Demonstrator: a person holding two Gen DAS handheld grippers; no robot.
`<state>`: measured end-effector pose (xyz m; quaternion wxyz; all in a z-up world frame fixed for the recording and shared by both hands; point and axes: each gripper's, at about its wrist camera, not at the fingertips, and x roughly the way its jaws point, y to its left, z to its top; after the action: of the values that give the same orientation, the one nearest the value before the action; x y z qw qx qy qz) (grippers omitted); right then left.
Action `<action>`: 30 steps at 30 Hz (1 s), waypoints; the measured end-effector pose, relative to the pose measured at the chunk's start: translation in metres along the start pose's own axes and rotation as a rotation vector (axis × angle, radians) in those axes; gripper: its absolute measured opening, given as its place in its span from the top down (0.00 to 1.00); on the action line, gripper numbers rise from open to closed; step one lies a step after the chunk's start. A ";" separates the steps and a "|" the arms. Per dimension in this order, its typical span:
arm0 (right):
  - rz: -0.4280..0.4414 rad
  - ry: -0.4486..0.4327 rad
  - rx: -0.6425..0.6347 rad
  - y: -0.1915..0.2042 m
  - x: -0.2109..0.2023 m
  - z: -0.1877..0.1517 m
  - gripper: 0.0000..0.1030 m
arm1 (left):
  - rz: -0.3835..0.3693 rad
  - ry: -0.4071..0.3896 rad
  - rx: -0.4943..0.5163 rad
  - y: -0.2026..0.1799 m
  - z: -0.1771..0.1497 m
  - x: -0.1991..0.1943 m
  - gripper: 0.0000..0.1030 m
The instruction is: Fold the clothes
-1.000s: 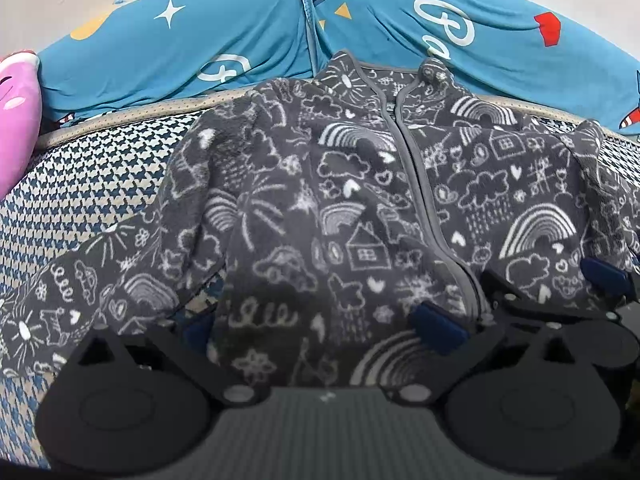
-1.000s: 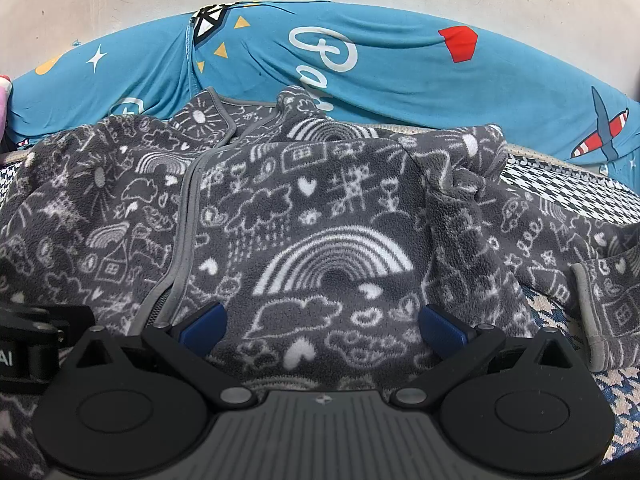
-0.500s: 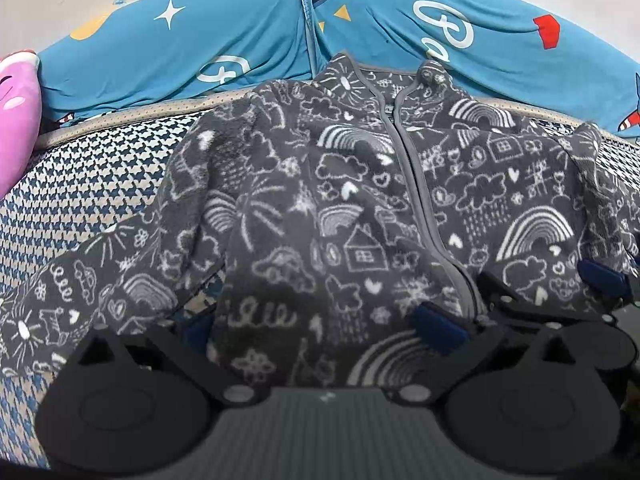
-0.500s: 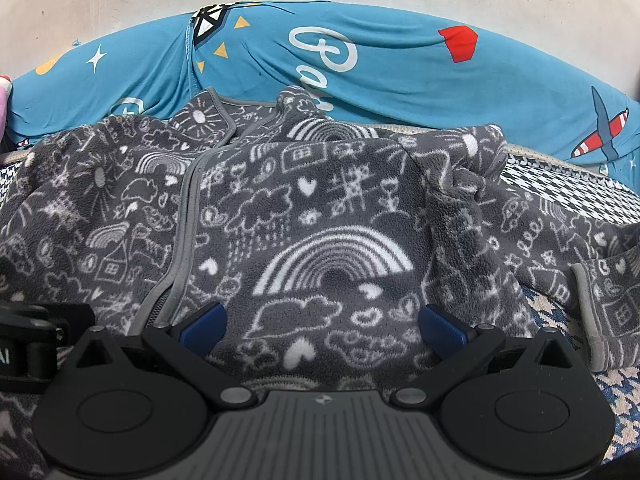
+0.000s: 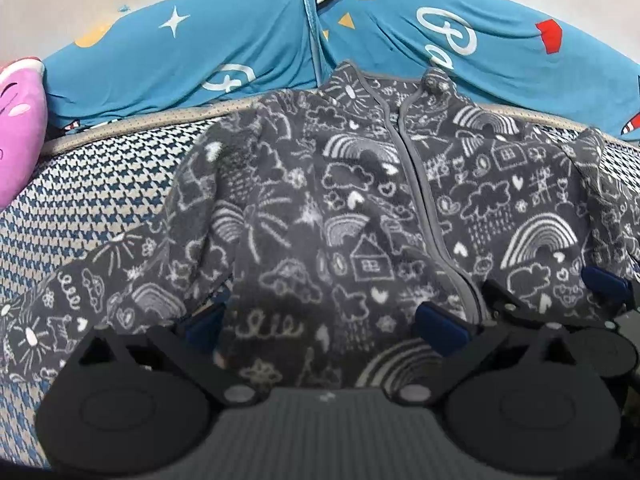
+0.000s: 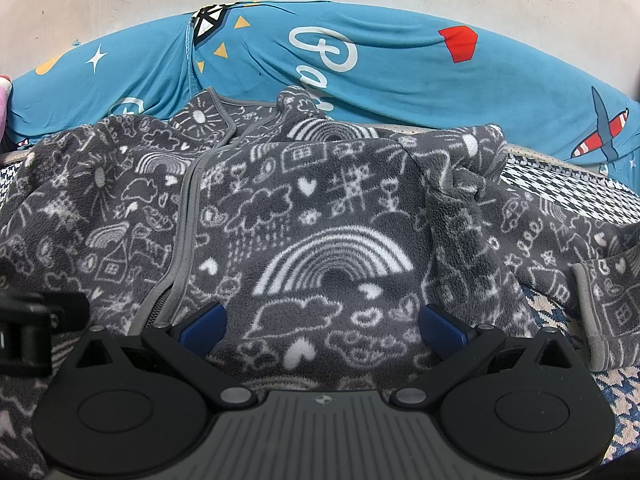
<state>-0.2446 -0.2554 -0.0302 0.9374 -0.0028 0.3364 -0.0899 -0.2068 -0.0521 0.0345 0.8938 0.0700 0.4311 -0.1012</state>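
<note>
1. A grey fleece jacket point(image 5: 320, 216) printed with white doodles lay front-up, zipped, on a houndstooth-patterned bed point(image 5: 100, 192), its collar toward a blue pillow point(image 5: 240, 48).
2. The left hand-held gripper point(image 5: 320, 324) was spread wide over the jacket's lower hem, pinching nothing.
3. The right hand-held gripper point(image 6: 322, 326) was likewise spread over the hem beside the zipper point(image 6: 182, 248).
4. A pink cushion point(image 5: 18, 128) sat at the left.

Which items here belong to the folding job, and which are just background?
Part of the job:
- grey fleece jacket, spread out front up, zipped
- left gripper, open at its hem
- right gripper, open at its hem

Just lying about:
- blue printed bedding behind the jacket
- pink plush at far left
- houndstooth surface underneath
</note>
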 end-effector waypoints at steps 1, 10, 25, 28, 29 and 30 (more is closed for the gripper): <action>0.000 0.000 0.000 0.000 0.000 0.000 0.00 | -0.001 -0.002 -0.006 0.001 0.000 -0.001 0.00; 0.000 0.000 0.000 0.000 0.000 0.000 0.00 | -0.005 -0.017 -0.046 0.007 0.004 -0.008 0.00; -0.008 -0.007 -0.017 0.002 0.001 -0.001 0.00 | 0.024 -0.020 -0.059 0.004 0.006 0.000 0.00; -0.005 -0.008 -0.010 0.001 0.001 -0.002 0.00 | 0.030 -0.021 -0.062 0.005 0.007 0.003 0.00; -0.006 -0.006 -0.014 0.001 0.001 -0.001 0.00 | 0.033 -0.021 -0.064 0.005 0.007 0.005 0.00; -0.007 -0.003 -0.020 0.002 0.000 -0.001 0.00 | 0.036 -0.021 -0.064 0.006 0.007 0.006 0.00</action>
<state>-0.2455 -0.2536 -0.0310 0.9375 -0.0134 0.3360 -0.0900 -0.1966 -0.0489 0.0347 0.9018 0.0478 0.4233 -0.0721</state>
